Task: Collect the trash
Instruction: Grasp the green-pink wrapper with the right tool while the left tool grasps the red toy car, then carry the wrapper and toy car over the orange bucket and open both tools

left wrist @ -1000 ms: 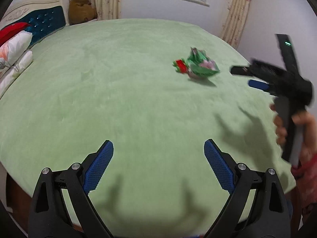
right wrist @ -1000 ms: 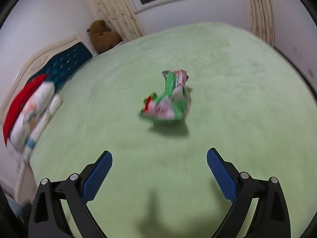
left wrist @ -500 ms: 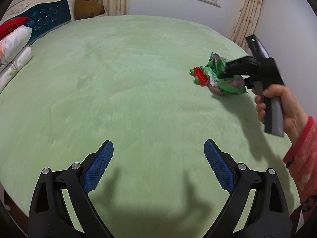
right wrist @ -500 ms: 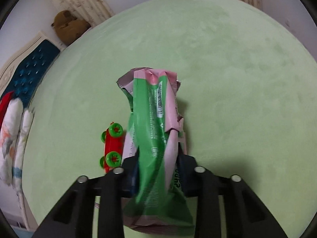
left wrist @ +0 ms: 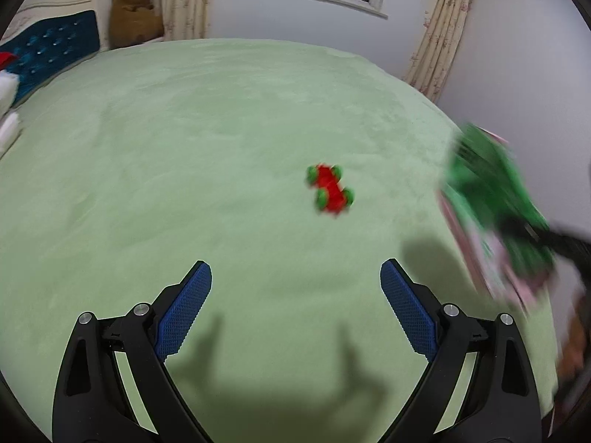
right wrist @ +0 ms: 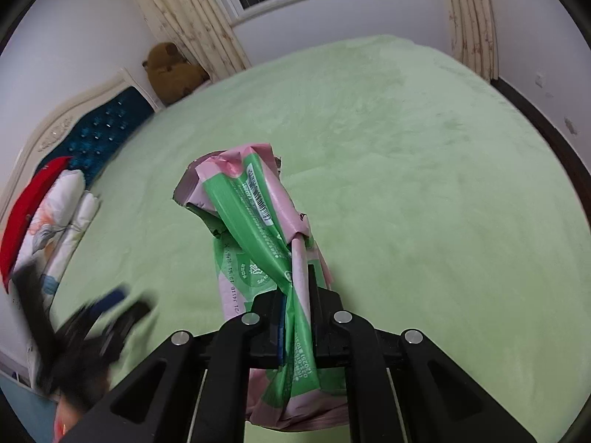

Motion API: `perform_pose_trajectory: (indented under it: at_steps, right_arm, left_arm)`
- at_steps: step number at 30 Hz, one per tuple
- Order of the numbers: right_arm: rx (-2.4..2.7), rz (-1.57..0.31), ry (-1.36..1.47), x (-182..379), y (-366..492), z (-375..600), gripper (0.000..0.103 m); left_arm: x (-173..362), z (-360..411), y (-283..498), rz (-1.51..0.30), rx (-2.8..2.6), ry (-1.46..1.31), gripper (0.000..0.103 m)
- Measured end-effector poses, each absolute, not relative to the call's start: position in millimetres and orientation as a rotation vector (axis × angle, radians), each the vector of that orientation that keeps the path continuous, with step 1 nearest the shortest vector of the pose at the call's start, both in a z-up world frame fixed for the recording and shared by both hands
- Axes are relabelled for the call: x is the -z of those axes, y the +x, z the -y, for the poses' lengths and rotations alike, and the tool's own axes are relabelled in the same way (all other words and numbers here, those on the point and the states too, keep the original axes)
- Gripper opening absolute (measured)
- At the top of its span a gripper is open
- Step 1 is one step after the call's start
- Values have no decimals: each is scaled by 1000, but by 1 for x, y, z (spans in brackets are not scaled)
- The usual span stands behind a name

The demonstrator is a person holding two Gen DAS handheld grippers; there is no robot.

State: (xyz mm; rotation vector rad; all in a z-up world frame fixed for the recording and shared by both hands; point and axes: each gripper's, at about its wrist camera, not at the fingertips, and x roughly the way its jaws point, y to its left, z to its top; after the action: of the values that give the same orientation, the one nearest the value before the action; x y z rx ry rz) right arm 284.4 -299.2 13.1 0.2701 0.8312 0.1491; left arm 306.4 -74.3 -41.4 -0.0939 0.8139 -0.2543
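My right gripper (right wrist: 295,295) is shut on a crumpled green and pink wrapper (right wrist: 255,221) and holds it up above the green bedspread. The wrapper also shows, blurred, at the right edge of the left wrist view (left wrist: 495,206). My left gripper (left wrist: 295,291) is open and empty, low over the bedspread (left wrist: 184,147). A small red toy car with green wheels (left wrist: 330,190) lies on the bedspread ahead of the left gripper. The left gripper shows blurred at the lower left of the right wrist view (right wrist: 110,310).
A blue tufted headboard (right wrist: 107,129) with red and white pillows (right wrist: 44,214) is at the left. A brown teddy bear (left wrist: 135,11) sits in the far corner by the curtains (left wrist: 439,37). A dark floor strip (right wrist: 546,140) borders the bed's right edge.
My right gripper lifted the wrapper off the bed and swung it right, away from the toy car. The left gripper moved toward the toy car.
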Motion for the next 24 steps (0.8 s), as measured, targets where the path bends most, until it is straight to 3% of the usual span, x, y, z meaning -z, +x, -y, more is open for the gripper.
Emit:
perform_pose_trajectory:
  at_steps: [11, 15, 24]
  right_arm:
    - [-150, -799, 279, -24, 175, 331, 8]
    - [-139, -807, 267, -21, 153, 336, 8]
    - [-145, -771, 234, -28, 124, 331, 8]
  left_arm:
    - [86, 149, 434, -913, 132, -42, 88]
    - [99, 153, 449, -963, 91, -23, 37]
    - [56, 138, 385, -881, 174, 4, 37]
